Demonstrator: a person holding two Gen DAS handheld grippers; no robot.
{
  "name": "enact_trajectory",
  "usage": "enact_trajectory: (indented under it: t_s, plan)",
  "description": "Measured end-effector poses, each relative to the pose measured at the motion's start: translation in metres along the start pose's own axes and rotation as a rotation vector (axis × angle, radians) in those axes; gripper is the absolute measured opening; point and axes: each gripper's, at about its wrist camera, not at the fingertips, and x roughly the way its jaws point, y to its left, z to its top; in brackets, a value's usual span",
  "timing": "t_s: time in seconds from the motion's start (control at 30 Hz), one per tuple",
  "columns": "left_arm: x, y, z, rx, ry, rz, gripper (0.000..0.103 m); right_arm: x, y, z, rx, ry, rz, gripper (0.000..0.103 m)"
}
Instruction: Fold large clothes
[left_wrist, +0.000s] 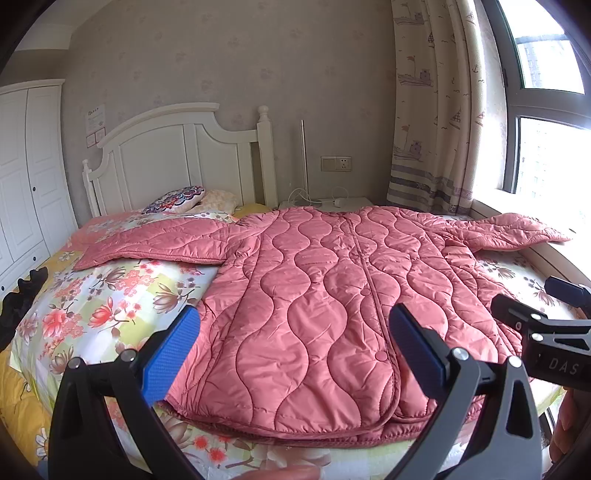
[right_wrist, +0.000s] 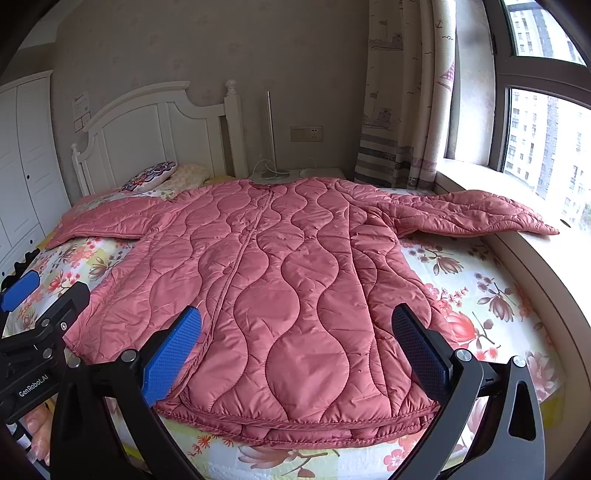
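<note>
A large pink quilted coat (left_wrist: 325, 295) lies flat on the bed, front up, hem toward me, both sleeves spread out sideways. It also shows in the right wrist view (right_wrist: 295, 288). Its right sleeve (right_wrist: 476, 216) rests on the window sill. Its left sleeve (left_wrist: 155, 243) lies toward the pillows. My left gripper (left_wrist: 295, 347) is open and empty, hovering above the coat's hem. My right gripper (right_wrist: 295, 347) is open and empty, also above the hem. The right gripper shows at the right edge of the left wrist view (left_wrist: 535, 314), and the left gripper at the left edge of the right wrist view (right_wrist: 40, 295).
The bed has a floral sheet (left_wrist: 110, 306) and a white headboard (left_wrist: 177, 155). Pillows (left_wrist: 177, 199) lie at its head. A dark garment (left_wrist: 22, 299) lies at the bed's left edge. A nightstand (left_wrist: 332, 203), curtain (left_wrist: 432, 110) and window sill (right_wrist: 517, 236) are on the right.
</note>
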Motion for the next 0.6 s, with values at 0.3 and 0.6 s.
enact_trajectory:
  t_s: [0.3, 0.6]
  plan:
    - [0.0002, -0.0016, -0.0013, 0.0, 0.003, 0.002, 0.101, 0.0004, 0.0004, -0.0012, 0.005, 0.007, 0.005, 0.099]
    - [0.0007, -0.0013, -0.0002, 0.0, 0.005, 0.001, 0.101, 0.0009, -0.0002, -0.0008, 0.005, 0.008, 0.005, 0.099]
